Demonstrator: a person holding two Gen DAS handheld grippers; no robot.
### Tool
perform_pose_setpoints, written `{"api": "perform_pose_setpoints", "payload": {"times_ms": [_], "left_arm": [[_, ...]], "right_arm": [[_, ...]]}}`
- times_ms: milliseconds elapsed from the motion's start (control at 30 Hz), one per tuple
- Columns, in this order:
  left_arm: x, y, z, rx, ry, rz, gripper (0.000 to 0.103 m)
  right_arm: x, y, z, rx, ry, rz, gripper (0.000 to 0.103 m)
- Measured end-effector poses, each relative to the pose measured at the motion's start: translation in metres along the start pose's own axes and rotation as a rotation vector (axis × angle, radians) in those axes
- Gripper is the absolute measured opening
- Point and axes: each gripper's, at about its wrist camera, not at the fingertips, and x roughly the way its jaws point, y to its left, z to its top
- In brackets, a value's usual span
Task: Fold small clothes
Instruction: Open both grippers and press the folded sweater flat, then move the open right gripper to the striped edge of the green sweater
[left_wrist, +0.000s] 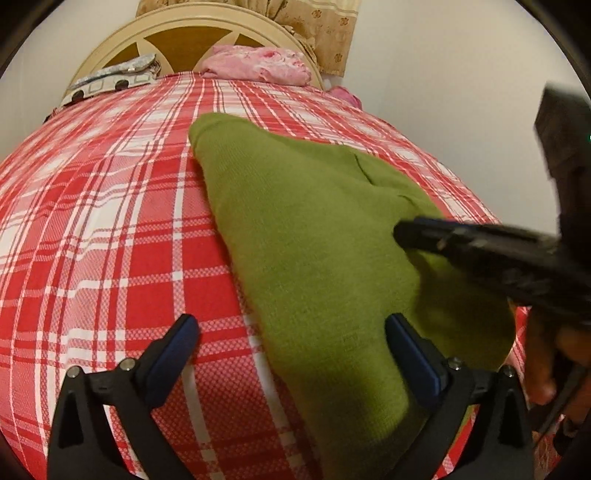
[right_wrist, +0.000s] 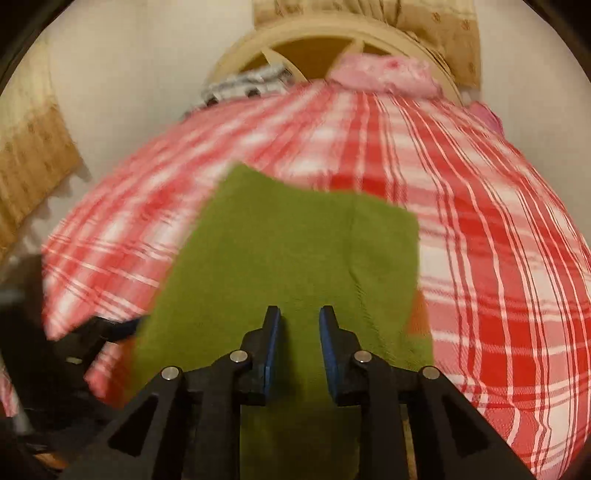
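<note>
Plaid bedsheet (left_wrist: 110, 229) bears green garment (left_wrist: 314, 240) lengthwise toward headboard (left_wrist: 177, 26); both jaws spread, empty.

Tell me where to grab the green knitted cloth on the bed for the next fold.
Probably the near edge of the green cloth, where it lies flat on the plaid sheet by the left gripper. Its fingers stand wide open, one on each side of that edge, so come low from the near side and pinch it.

L gripper (left_wrist: 291, 332) jaws wide, R gripper (right_wrist: 299, 321) jaws narrow
</note>
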Motion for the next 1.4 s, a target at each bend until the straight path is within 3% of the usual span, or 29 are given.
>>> {"api": "perform_pose_setpoints", "payload": {"times_ms": [133,367,600,767,867,967,1033,1200,1400], "left_arm": [[0.001,-0.001,0.000,0.002,0.009,-0.008,0.103],[-0.008,-0.007,-0.012,0.022,0.036,-0.010,0.103],[-0.051,0.006,-0.039,-0.044,0.019,-0.069,0.103],[-0.062,-0.008,-0.061,0.023,0.068,-0.079,0.103],[-0.055,-0.019,-0.060,0.066,0.083,-0.009,0.103],[-0.040,-0.021,-0.051,0.041,0.096,0.038,0.103],[-0.033,-0.019,-0.046,0.034,0.106,0.115,0.103],[-0.049,0.015,-0.056,-0.145,0.071,0.186,0.103],[-0.066,0.032,-0.069,-0.211,0.052,0.165,0.103]], "right_arm": [[0.007,-0.018,-0.008,0.029,-0.006,0.010,0.020],[0.005,-0.016,-0.013,-0.002,-0.012,-0.008,0.020],[0.003,-0.016,-0.016,0.006,-0.024,-0.004,0.020],[0.004,-0.012,-0.019,0.002,-0.053,-0.025,0.020],[0.004,-0.010,-0.020,-0.004,-0.067,-0.040,0.020],[0.004,-0.011,-0.021,0.000,-0.074,-0.035,0.020],[0.003,-0.012,-0.021,0.002,-0.078,-0.032,0.020],[0.002,-0.011,-0.024,0.001,-0.087,-0.028,0.020],[0.001,-0.013,-0.025,0.012,-0.099,-0.010,0.020]]}}
